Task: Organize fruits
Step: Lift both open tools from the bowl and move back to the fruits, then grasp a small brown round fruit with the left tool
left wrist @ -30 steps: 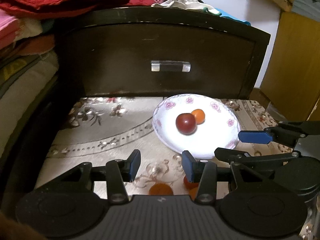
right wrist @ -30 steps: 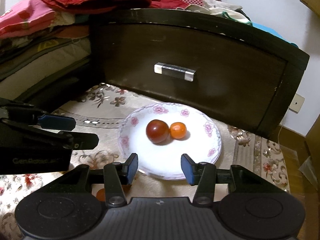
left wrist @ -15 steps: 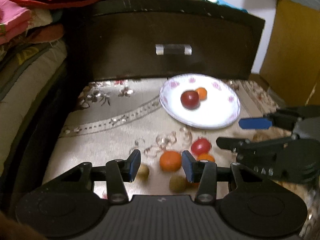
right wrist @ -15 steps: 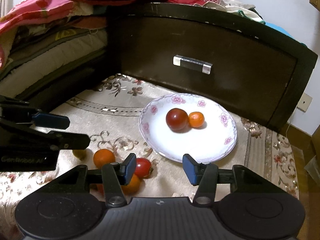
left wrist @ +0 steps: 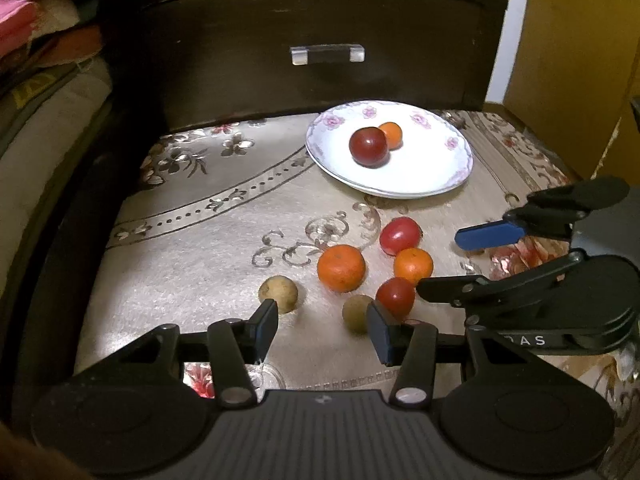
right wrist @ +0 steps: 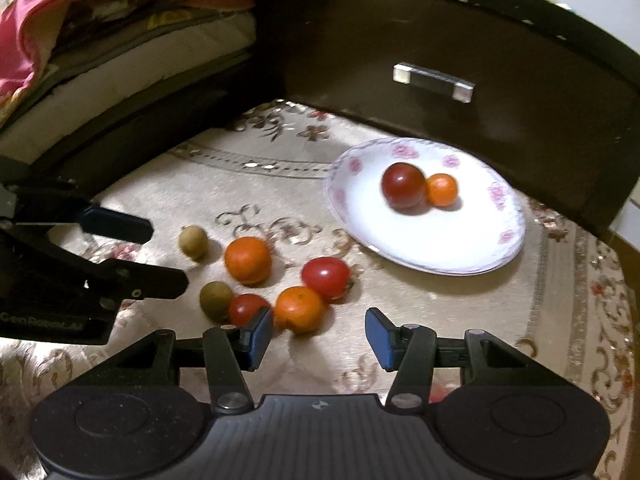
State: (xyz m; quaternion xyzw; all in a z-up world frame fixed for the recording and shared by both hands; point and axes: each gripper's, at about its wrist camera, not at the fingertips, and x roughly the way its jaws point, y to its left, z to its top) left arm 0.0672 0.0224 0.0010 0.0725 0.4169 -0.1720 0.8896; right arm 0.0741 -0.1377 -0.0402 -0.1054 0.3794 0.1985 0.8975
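A white floral plate holds a dark red fruit and a small orange. On the cloth in front lie several loose fruits: two oranges, two red tomatoes and two brown longans. My left gripper is open and empty, just before the longans. My right gripper is open and empty, near an orange; it also shows in the left wrist view.
A dark wooden drawer front with a clear handle stands behind the plate. Folded bedding is stacked at the left. A yellow wooden cabinet stands at the right. The floral cloth covers the surface.
Both grippers have pulled back from the plate, so the loose fruits on the cloth have come into view. Both stay open and empty.
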